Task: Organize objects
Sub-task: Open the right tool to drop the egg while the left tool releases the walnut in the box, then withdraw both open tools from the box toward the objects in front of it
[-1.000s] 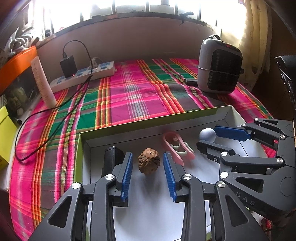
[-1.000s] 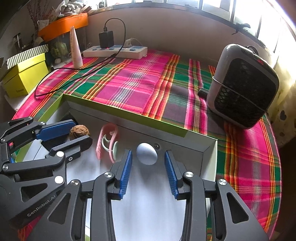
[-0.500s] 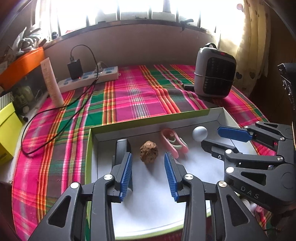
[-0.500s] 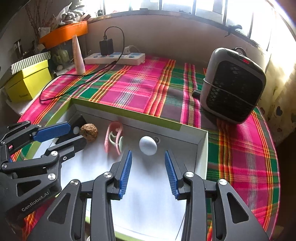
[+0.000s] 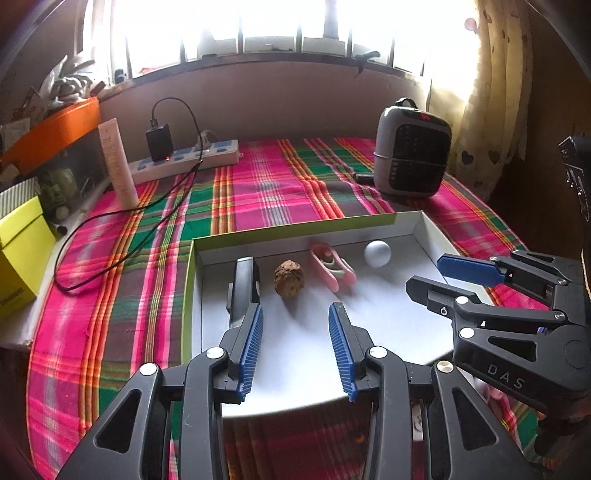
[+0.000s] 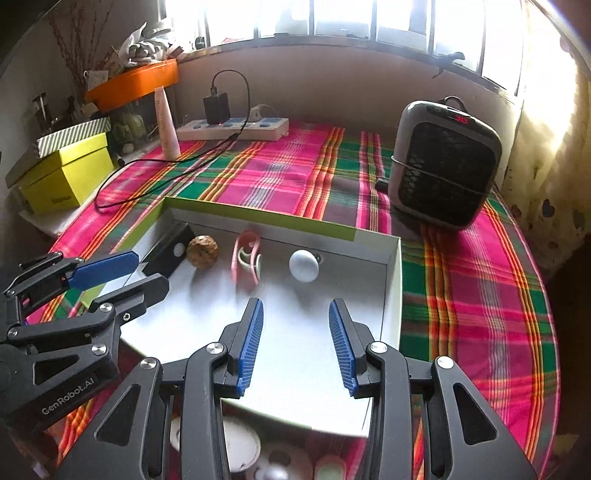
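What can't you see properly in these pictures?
- Things below the white tray, right wrist view: cut off by the bottom edge and hidden behind the right gripper.
- Black object, left wrist view: its near end sits behind the left gripper.
- Outside the window: washed out by glare.

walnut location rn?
In both wrist views the walnut lies in the white tray near its far wall, between the black block on its left and the pink clip on its right.

Free white floor in tray (image 5: 406, 218) front; walnut (image 5: 289, 282), clip (image 5: 331, 266), ball (image 5: 377, 253) along back wall.
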### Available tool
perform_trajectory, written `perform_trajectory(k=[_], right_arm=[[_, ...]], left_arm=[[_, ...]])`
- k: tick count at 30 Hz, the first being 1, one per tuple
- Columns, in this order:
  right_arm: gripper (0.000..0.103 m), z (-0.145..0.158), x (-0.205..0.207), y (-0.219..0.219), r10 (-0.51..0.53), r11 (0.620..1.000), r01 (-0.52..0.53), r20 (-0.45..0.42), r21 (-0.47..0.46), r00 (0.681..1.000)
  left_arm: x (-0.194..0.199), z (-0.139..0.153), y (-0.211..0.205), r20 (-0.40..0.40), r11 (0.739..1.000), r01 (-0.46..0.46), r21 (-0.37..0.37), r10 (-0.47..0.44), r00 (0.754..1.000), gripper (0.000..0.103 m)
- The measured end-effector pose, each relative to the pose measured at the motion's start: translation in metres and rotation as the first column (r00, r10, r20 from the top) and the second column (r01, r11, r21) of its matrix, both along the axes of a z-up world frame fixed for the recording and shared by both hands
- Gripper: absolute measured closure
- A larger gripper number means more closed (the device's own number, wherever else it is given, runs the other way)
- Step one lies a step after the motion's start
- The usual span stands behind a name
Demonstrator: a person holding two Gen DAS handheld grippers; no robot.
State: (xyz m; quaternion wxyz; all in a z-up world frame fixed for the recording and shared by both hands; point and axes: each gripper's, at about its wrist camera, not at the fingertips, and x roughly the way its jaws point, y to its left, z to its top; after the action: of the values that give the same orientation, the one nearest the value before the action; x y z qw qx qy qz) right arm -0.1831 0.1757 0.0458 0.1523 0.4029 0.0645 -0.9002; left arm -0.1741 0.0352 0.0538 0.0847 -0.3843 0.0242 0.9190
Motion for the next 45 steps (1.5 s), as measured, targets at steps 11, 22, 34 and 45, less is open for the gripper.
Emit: perform_trajectory(k=[11,22,34,45], right_arm=[[0.064,0.009,0.031,0.007,-0.013,1.0,0.012,-0.034,-0.024,0.999],[0.064,0.007,0.056,0.018,-0.031,0.998,0.028,-0.046,-0.049,0.998],[0.064,-0.001,0.089,0.031,-0.024,0.998,0.021,-0.057,-0.053,0.998],[0.053,-0.013,0.103,0.039,-0.034,0.998,0.033,-0.031,-0.054,0.999]], left_arm=[[0.031,0.004,-0.007,-0.015,0.999,-0.006,0.043,0.007,1.0,0.068],[0.053,-0.002,-0.007,-0.002,0.997,0.005,0.071,-0.005,1.0,0.067],[0.079,-0.01,-0.002,0.021,0.993,0.049,0.107,-0.051,0.998,0.065],[0.09,-0.026,0.002,0.075,0.987,0.085,0.137,-0.096,0.993,0.06]])
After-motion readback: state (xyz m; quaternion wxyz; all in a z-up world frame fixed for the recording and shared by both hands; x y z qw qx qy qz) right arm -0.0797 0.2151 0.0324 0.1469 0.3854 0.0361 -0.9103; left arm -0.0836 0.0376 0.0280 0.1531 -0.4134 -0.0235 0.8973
